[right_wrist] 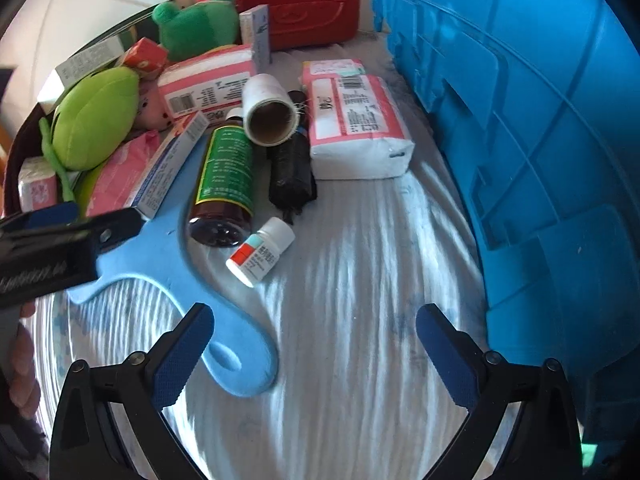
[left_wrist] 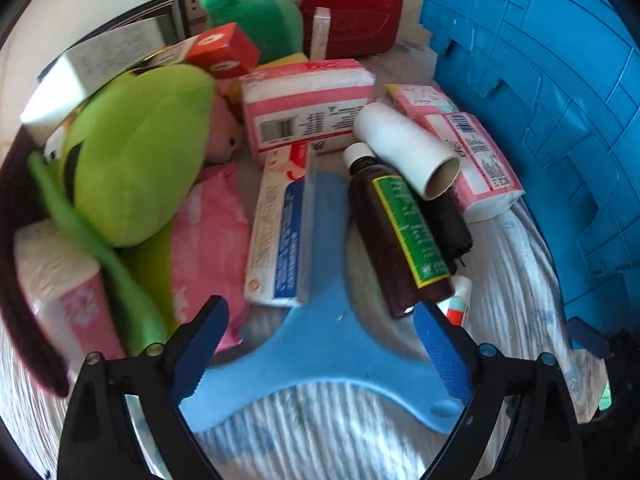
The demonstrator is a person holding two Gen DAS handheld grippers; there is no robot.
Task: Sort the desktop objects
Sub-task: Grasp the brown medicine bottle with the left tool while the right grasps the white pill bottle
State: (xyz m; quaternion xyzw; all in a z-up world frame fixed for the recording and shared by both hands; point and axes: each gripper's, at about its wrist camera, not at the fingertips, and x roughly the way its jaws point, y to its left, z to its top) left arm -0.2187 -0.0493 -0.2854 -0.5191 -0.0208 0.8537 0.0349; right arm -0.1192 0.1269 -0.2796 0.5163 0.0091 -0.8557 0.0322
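My left gripper (left_wrist: 320,344) is open, its fingers on either side of a flat blue foam hanger shape (left_wrist: 320,352) lying on the white cloth. Just beyond lie a long medicine box (left_wrist: 280,232), a brown syrup bottle (left_wrist: 400,232) and a white roll (left_wrist: 408,148). My right gripper (right_wrist: 314,344) is open and empty over bare cloth; the foam shape's end (right_wrist: 244,364) lies by its left finger. A small white pill bottle (right_wrist: 262,250), the brown bottle (right_wrist: 226,184), a black bundle (right_wrist: 290,172) and a tissue pack (right_wrist: 356,120) lie ahead. The left gripper (right_wrist: 60,236) shows at the left.
A large blue plastic crate (right_wrist: 540,140) fills the right side. A red case (right_wrist: 288,4) stands at the back. Green plush toys (left_wrist: 140,152) (right_wrist: 196,24), pink tissue packs (left_wrist: 308,104) and small boxes (left_wrist: 224,50) pile at the left and back.
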